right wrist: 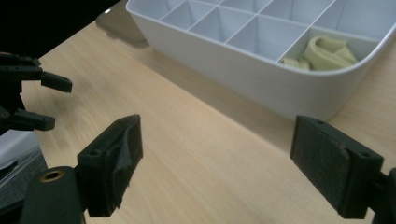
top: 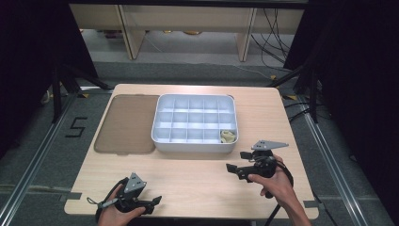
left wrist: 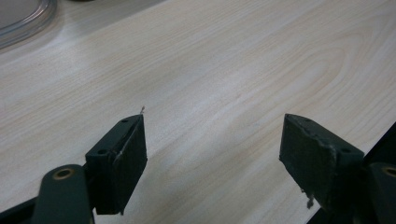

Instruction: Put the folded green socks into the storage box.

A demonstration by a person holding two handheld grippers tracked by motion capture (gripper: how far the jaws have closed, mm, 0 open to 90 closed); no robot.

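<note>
A white tray divided into several compartments stands mid-table. Its near right compartment holds a pale yellow folded strip. In the right gripper view the strip lies behind the tray's front wall. My right gripper hovers just in front of the tray's right corner, jaws pointing left and open with nothing between them. My left gripper rests near the table's front left edge, open over bare wood. It also appears far off in the right gripper view.
A brownish translucent lid lies flat left of the tray; its rim edges the left gripper view. Bare light wood tabletop stretches between the two grippers. Dark curtains and tripod legs flank the table.
</note>
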